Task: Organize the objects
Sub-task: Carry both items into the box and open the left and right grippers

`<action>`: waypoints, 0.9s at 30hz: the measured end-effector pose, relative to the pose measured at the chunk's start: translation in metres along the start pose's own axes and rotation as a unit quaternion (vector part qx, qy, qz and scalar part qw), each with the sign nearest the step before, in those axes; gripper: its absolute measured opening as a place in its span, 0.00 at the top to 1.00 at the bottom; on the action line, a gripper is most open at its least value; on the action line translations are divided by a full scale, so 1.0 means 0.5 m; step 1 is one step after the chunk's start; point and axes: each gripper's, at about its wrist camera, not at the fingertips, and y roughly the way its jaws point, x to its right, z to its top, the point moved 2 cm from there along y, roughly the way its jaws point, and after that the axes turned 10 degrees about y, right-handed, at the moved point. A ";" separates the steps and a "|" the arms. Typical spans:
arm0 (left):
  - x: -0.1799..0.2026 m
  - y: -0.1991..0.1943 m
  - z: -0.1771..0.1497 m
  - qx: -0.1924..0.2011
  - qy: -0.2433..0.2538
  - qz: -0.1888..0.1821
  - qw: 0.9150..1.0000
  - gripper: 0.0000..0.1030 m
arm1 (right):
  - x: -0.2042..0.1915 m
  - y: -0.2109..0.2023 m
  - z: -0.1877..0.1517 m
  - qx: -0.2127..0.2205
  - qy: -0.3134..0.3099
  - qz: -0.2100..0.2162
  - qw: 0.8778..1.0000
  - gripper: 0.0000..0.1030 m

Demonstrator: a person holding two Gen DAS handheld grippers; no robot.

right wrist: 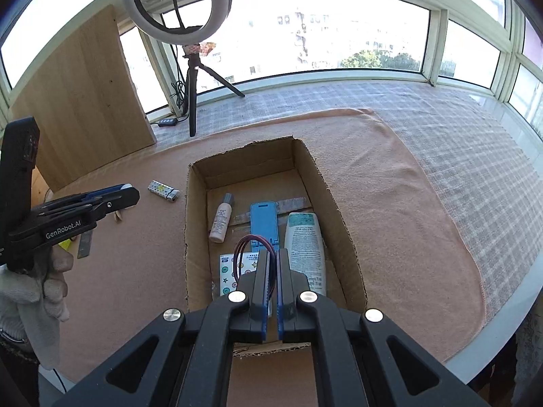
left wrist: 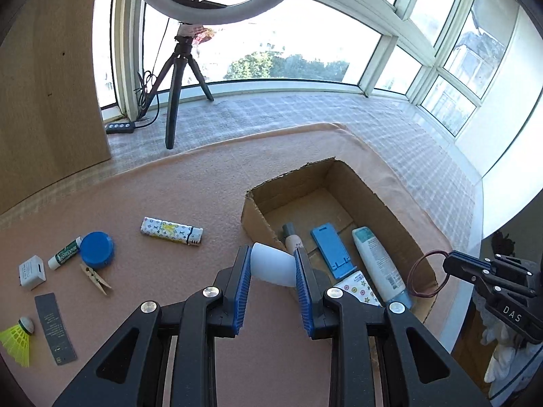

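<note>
I hold a white plastic cone (left wrist: 271, 266) clenched in the left hand-held gripper (left wrist: 272, 264) and a dark-red elastic band (right wrist: 253, 249) in the right hand-held gripper (right wrist: 273, 264); I should release both low inside the brown cardboard box (right wrist: 334, 224), clear of its 4 items.

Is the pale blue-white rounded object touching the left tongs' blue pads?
Touching. The left wrist view shows the pale blue-white rounded object squeezed between both blue pads of the left tongs, no gap visible.
</note>
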 end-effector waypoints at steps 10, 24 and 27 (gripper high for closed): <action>0.077 0.085 0.061 -0.012 0.020 -0.008 1.000 0.74 | 0.031 0.023 0.006 -0.014 -0.001 0.008 1.000 0.97; 0.091 0.122 0.079 -0.023 0.017 -0.002 1.000 0.27 | 0.028 0.030 0.005 -0.013 -0.008 0.021 1.000 0.34; 0.081 0.118 0.075 -0.027 0.012 -0.001 1.000 0.27 | 0.023 0.031 0.007 -0.014 -0.011 0.019 1.000 0.34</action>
